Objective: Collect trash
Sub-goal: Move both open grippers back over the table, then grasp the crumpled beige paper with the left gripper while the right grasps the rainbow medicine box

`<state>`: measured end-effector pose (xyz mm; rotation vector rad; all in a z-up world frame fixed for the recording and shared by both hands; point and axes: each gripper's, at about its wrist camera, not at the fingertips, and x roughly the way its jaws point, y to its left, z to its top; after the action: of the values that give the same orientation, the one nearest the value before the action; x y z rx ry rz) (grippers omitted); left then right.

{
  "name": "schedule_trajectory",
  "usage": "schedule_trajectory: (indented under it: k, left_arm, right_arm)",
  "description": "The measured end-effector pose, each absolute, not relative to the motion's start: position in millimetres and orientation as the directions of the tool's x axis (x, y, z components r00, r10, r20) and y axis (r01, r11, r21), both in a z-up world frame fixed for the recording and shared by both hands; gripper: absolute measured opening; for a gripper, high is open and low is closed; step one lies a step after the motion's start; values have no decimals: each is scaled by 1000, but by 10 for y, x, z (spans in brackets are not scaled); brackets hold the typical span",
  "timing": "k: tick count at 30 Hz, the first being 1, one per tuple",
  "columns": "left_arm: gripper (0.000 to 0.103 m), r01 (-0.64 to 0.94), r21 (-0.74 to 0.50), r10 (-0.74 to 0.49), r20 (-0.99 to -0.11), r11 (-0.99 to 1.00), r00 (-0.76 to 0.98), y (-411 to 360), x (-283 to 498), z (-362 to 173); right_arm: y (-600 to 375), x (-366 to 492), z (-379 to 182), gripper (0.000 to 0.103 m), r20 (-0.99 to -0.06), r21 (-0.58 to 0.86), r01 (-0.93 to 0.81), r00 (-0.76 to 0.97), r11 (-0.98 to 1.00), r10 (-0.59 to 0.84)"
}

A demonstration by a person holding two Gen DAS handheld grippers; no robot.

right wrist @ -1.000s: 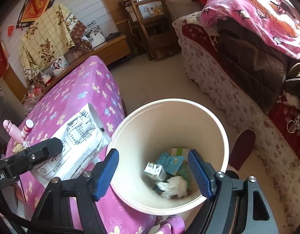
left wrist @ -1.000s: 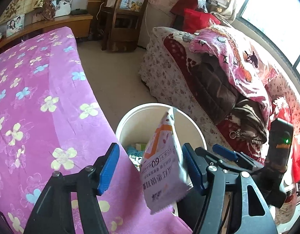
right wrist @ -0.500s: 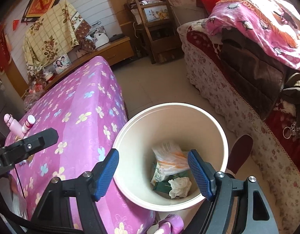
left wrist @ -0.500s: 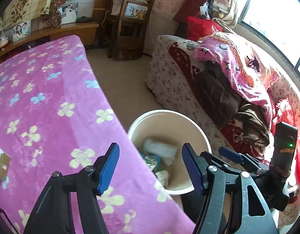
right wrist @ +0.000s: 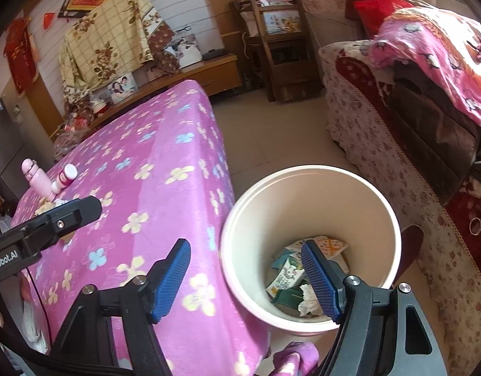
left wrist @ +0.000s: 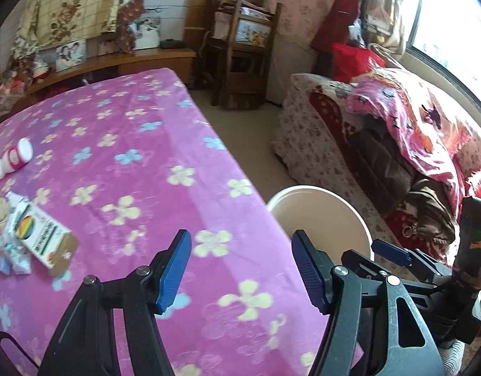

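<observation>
A cream bin (right wrist: 378,194) stands on the floor by the table's corner, with wrappers and a tissue (right wrist: 307,297) inside; its rim shows in the left wrist view (left wrist: 318,191). My left gripper (left wrist: 242,271) is open and empty above the pink flowered tablecloth (left wrist: 121,144). My right gripper (right wrist: 245,277) is open and empty over the table edge and bin rim. A small carton (left wrist: 41,238) and crumpled wrappers (left wrist: 8,257) lie at the table's left.
A small red-and-white bottle (left wrist: 16,156) lies on the table's left, next to a pink bottle (right wrist: 37,178). A sofa with blankets (left wrist: 397,144) stands right of the bin. A wooden chair (left wrist: 240,62) and a low cabinet (left wrist: 121,59) stand behind.
The white packet left my left gripper and dropped into the bin. My left gripper then swung left over the table. The right gripper shifted slightly left.
</observation>
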<state>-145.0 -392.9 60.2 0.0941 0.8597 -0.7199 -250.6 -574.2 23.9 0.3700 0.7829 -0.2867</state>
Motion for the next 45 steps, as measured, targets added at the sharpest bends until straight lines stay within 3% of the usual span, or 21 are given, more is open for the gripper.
schedule_trajectory:
  k: [16, 35, 45]
  left_arm:
    - [67, 496, -202, -475, -709, 845, 521, -2990, -1275, 643]
    - [67, 257, -250, -351, -779, 934, 519, -1274, -764, 356]
    - [71, 188, -274, -332, -778, 943, 533, -1167, -71, 412]
  right_arm:
    - [-4953, -2105, 387, 77, -720, 191, 253, 693, 949, -40]
    - [-3906, -1380, 220, 77, -761, 221, 20, 630, 975, 159]
    - [-3453, -1013, 191, 77, -762, 243, -94, 597, 965, 250]
